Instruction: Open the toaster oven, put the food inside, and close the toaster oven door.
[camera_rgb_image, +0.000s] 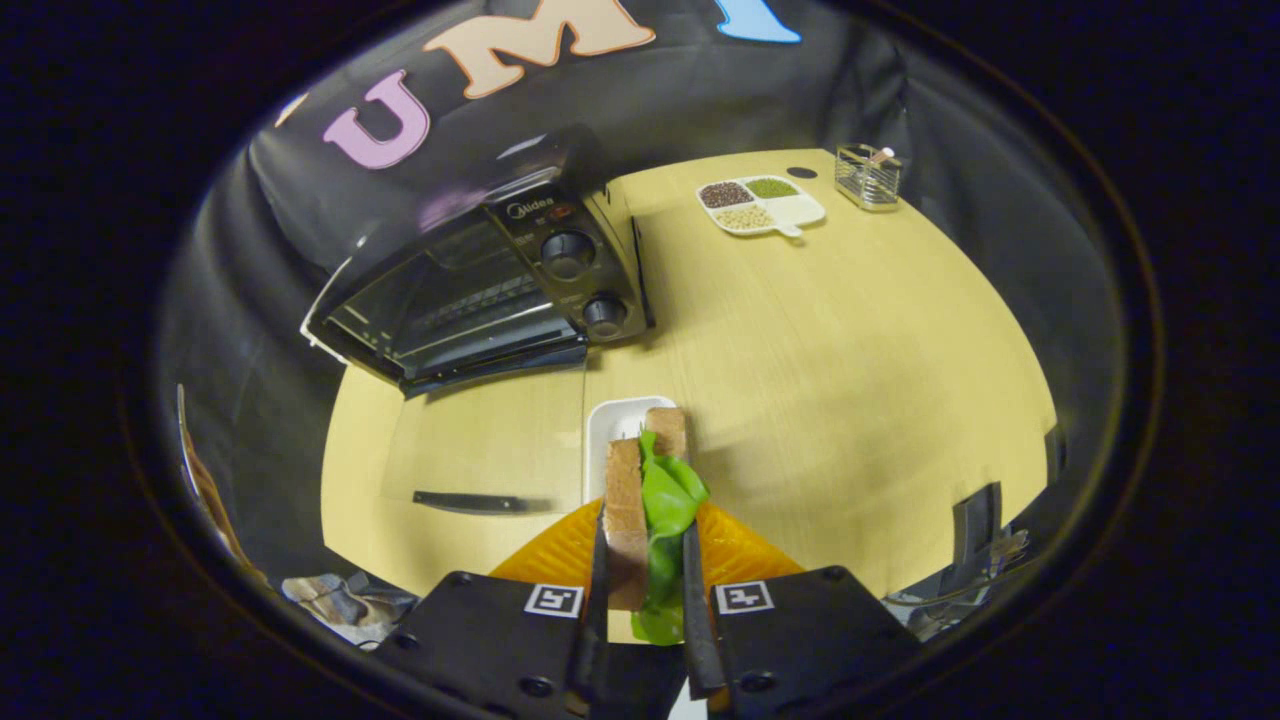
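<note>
My gripper (645, 560) is shut on a sandwich (640, 500): brown bread slices with a green lettuce leaf sticking out between them, held on edge between both fingers. Just beneath and ahead of the sandwich lies a small white rectangular plate (615, 425) on the wooden table. Beyond the fingers and to the left stands the black toaster oven (480, 290), its glass door shut, two knobs on its right panel. The sandwich is lifted above the plate, well short of the oven.
A dark flat utensil (470, 502) lies on the table left of the fingers. A white divided dish of grains (762, 205) and a clear holder (868, 176) stand at the far side. The table's bare wood (850, 350) stretches to the right.
</note>
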